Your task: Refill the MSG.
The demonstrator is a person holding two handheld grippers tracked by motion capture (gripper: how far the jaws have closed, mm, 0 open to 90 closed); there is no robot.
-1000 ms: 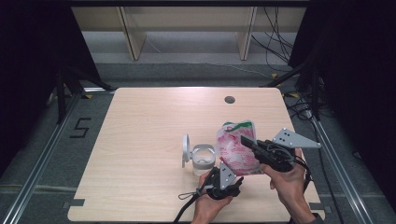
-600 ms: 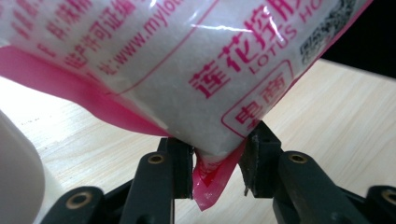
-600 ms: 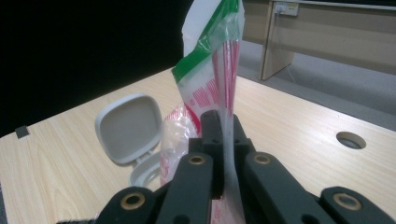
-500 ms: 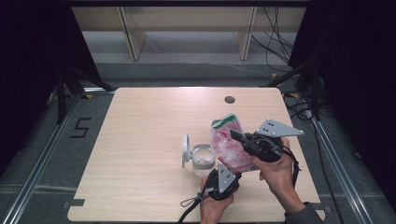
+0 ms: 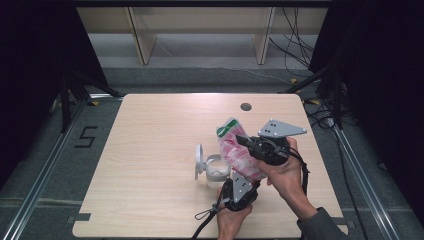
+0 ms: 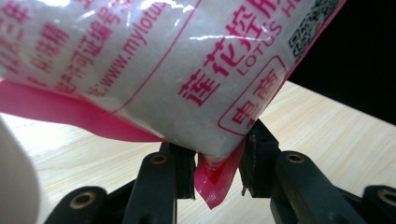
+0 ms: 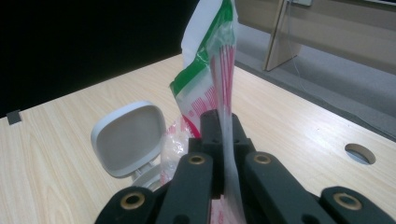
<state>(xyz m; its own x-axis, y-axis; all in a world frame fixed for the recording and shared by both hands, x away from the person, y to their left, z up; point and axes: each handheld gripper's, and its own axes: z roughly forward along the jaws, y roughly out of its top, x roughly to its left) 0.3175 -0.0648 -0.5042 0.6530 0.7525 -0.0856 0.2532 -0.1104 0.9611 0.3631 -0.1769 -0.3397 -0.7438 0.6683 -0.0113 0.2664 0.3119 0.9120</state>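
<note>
The right hand-held gripper (image 5: 245,140) is clamped on the bag's (image 5: 239,152) top edge; the left hand-held gripper (image 5: 239,186) pinches its bottom corner, beside the open jar (image 5: 216,170) on the bench (image 5: 150,150).

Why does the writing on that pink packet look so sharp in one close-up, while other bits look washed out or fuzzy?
Left gripper view: the packet sits close, its print crisp, with white glare along its top edge; a pale blurred shape fills the lower left corner. Right gripper view: the packet's pinched top is sharp, the shelving behind soft. High view: even overhead light on the table, dark surroundings, the packet small with unreadable print.
</note>
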